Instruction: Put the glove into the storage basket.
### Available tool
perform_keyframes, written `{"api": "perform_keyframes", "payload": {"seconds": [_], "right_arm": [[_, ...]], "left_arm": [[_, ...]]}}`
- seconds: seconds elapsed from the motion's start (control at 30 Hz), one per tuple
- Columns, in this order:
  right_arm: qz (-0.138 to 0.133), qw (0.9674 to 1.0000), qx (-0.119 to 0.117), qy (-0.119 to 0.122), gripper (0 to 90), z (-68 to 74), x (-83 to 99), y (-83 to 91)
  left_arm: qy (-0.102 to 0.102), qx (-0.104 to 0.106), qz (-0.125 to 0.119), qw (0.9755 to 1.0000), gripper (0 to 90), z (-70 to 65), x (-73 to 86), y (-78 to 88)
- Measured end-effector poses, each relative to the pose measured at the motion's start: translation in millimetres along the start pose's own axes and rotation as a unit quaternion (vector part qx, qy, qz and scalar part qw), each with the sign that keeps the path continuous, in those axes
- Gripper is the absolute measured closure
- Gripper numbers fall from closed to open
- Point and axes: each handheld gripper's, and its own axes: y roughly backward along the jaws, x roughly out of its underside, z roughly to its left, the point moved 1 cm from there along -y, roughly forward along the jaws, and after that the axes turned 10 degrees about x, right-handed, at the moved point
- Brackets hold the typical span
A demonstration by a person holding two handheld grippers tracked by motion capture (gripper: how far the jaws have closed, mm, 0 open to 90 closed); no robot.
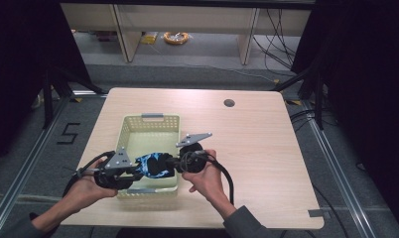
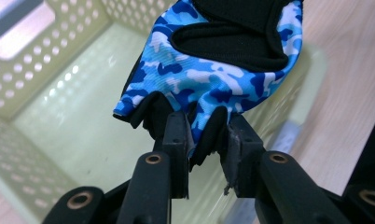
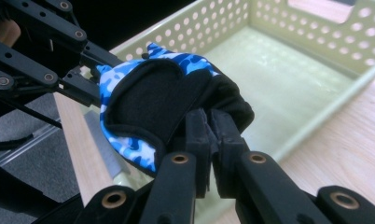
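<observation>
A blue camouflage glove (image 1: 154, 165) with black palm patches hangs between both grippers over the near end of a pale green perforated basket (image 1: 133, 125). My left gripper (image 1: 136, 171) is shut on the glove's finger end (image 2: 202, 140), black fabric pinched between its jaws. My right gripper (image 1: 176, 163) is shut on the glove's black cuff edge (image 3: 223, 100). In the right gripper view the glove (image 3: 148, 100) stretches toward the left gripper's linkage (image 3: 41, 56). The basket floor (image 2: 83, 126) below the glove is bare.
The basket sits left of centre on a light wooden table (image 1: 257, 148). A round cable hole (image 1: 229, 103) lies at the table's far right. Black cables trail from both grippers off the near edge. Desk legs and a coiled cable (image 1: 175, 37) stand on the floor beyond.
</observation>
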Motion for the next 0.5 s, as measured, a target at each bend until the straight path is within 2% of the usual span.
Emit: {"api": "perform_keyframes", "payload": {"seconds": [0.1, 0.13, 0.17, 0.23, 0.27, 0.33, 0.4, 0.43, 0.47, 0.5], "right_arm": [[0.014, 0.9999, 0.003, 0.000, 87.6, 3.0, -1.7, -18.1], [0.014, 0.9999, 0.003, 0.000, 87.6, 3.0, -1.7, -18.1], [0.023, 0.9997, 0.002, 0.001, 87.5, 3.5, -1.9, -21.9], [0.030, 0.9995, 0.005, -0.001, 87.6, 6.0, -1.2, -32.5], [0.039, 0.9992, 0.007, 0.004, 87.6, 6.0, -1.3, -34.4], [0.046, 0.9989, 0.009, 0.000, 87.6, 7.5, -0.5, -41.0], [0.054, 0.9985, 0.008, 0.001, 87.6, 8.9, 0.3, -46.2], [0.056, 0.9984, 0.011, -0.007, 87.6, 9.5, 0.8, -49.0], [0.063, 0.9979, 0.008, -0.001, 87.6, 9.5, 0.7, -49.9], [0.067, 0.9976, 0.015, -0.005, 87.6, 11.0, 1.9, -54.4]], "left_arm": [[0.006, 0.004, 0.012, 0.9999, 72.2, 7.1, 6.1, -2.9], [0.015, 0.003, 0.018, 0.9997, 72.2, 8.7, 8.2, -4.1], [0.008, 0.007, 0.031, 0.9995, 72.2, 11.3, 9.6, -5.0], [0.016, 0.004, 0.042, 0.9990, 72.2, 12.6, 13.0, -10.0], [0.017, 0.010, 0.053, 0.9984, 72.2, 13.7, 14.7, -11.4], [0.021, 0.005, 0.057, 0.9981, 72.2, 14.9, 17.1, -13.6], [0.015, 0.010, 0.064, 0.9978, 72.2, 17.3, 19.2, -14.0], [0.019, 0.008, 0.065, 0.9977, 72.2, 17.4, 20.5, -14.9], [0.025, 0.010, 0.067, 0.9974, 72.1, 17.8, 21.4, -16.3], [0.024, 0.016, 0.077, 0.9966, 72.1, 18.6, 21.3, -16.3]]}}
